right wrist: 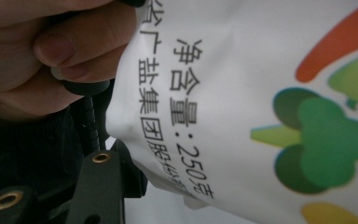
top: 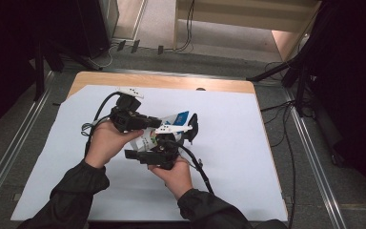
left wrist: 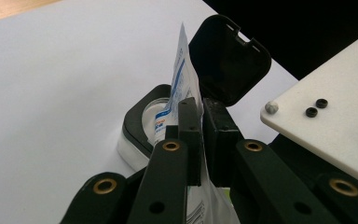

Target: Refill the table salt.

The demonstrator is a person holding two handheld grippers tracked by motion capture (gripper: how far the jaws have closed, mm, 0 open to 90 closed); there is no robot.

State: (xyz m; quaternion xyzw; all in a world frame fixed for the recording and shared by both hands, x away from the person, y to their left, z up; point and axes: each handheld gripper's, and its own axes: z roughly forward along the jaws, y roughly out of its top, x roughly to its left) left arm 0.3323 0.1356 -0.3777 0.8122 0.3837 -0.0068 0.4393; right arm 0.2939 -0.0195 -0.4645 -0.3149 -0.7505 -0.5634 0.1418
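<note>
1. Black sleeves came in from the near edge of the high view, each hand holding a gripper over the white sheet point(top: 228, 157) that covered the wooden table point(top: 162, 81).
2. Nearest the person, the right hand point(top: 175, 177) held the right gripper point(top: 159, 153) just under a printed plastic bag point(top: 169, 125). In the right gripper view the bag point(right wrist: 261, 93) lay close over the lens, with black Chinese lettering and green, orange and yellow shapes on its white face, and one black jaw rose at the lower left. Whether this gripper's pads pressed on the bag or stood free could not be told.
3. Just beyond, the left hand point(top: 106, 142) held the left gripper point(top: 140, 121), pointed toward the right of the table. In the left gripper view its jaws were clamped tight on the thin upper edge of the bag point(left wrist: 182, 79), which stood upright between the pads.
4. Farther on, past the clamped jaws, sat a white container point(left wrist: 137, 142) with a black rim on the sheet, its black hinged lid point(left wrist: 228, 58) standing open. The bag's edge reached toward the opening.
5. Farthest off, past the table's far edge, grey floor and cables point(top: 286, 124) showed.
</note>
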